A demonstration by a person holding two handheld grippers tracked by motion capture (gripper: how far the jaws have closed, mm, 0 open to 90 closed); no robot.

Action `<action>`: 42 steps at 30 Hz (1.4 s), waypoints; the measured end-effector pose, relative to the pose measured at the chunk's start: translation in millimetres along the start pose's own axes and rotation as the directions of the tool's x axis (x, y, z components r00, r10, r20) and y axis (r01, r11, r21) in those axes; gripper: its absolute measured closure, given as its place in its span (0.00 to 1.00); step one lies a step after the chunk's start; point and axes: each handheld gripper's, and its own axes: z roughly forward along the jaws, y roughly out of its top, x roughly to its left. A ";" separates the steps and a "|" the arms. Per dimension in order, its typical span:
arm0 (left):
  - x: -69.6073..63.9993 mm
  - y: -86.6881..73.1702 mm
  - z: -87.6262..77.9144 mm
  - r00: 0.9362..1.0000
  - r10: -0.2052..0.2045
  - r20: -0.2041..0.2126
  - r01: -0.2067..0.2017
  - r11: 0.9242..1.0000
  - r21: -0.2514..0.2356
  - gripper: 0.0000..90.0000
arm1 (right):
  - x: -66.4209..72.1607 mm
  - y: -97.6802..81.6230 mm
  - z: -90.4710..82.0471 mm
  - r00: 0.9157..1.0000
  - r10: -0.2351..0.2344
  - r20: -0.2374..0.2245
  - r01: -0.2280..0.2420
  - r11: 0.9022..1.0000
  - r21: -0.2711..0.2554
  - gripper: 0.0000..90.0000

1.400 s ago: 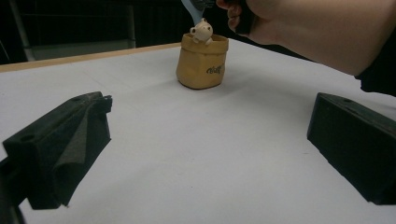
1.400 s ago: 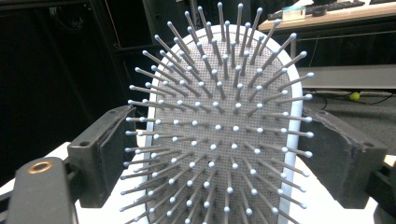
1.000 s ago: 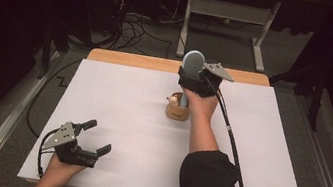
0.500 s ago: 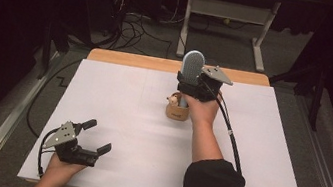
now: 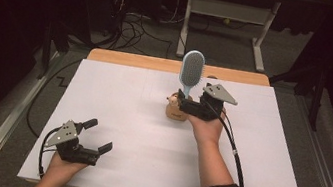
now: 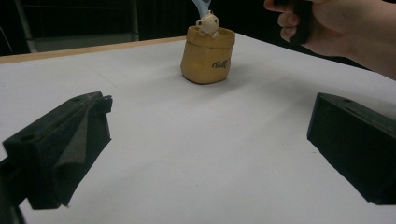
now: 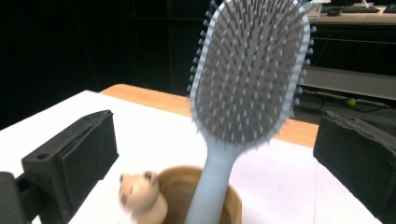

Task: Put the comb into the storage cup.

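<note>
Nearest the person, the left gripper (image 5: 96, 138) rests low over the front left of the white worktop (image 5: 126, 112), its fingers (image 6: 70, 144) wide apart with nothing but bare sheet between them. Farther in, right of centre, the right hand (image 5: 207, 125) holds the right gripper (image 5: 184, 101) just beside the cup (image 5: 176, 111). Its fingers (image 7: 77, 154) stand apart on either side of the brush (image 5: 191, 72), not closed on it (the right gripper view shows clear gaps on both sides of the handle). The brush stands upright in the tan cup, handle down inside it, bristled head well above the rim and tilted slightly. A small bear figure (image 7: 140, 193) sits at the cup's rim. Beyond the cup runs the worktop's wooden edge (image 5: 134, 60), then cables (image 5: 140, 23) on the floor and a pale frame (image 5: 228, 12).
</note>
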 end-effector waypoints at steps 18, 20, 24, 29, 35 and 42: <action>3.3 2.3 -3.2 1.000 -0.017 -0.011 0.017 1.000 -0.021 0.01 | -26.9 -65.1 -107.8 0.998 -0.042 -0.050 0.042 0.999 0.003 0.01; 4.0 2.4 -3.6 1.000 -0.022 -0.013 0.022 1.000 -0.020 0.01 | -31.9 -73.6 -125.3 0.997 -0.056 -0.043 0.056 0.998 -0.010 0.01; 3.4 3.0 -4.1 1.000 -0.025 -0.017 0.025 1.000 -0.018 0.01 | -42.3 -91.4 -157.4 0.998 -0.062 -0.026 0.061 0.998 -0.010 0.01; 0.6 2.8 -6.4 0.999 -0.033 -0.022 0.033 0.999 -0.009 0.01 | -53.9 -102.7 -189.4 0.998 -0.061 0.003 0.061 0.997 -0.046 0.01; -0.1 3.3 -10.6 0.999 -0.030 -0.018 0.030 0.999 -0.019 0.01 | -52.8 -100.0 -188.6 0.998 -0.055 0.003 0.055 0.995 -0.080 0.01; 1.5 3.2 -12.7 0.999 -0.034 -0.016 0.033 0.999 -0.023 0.01 | -50.3 -99.2 -192.9 0.996 -0.079 0.028 0.081 0.992 -0.092 0.01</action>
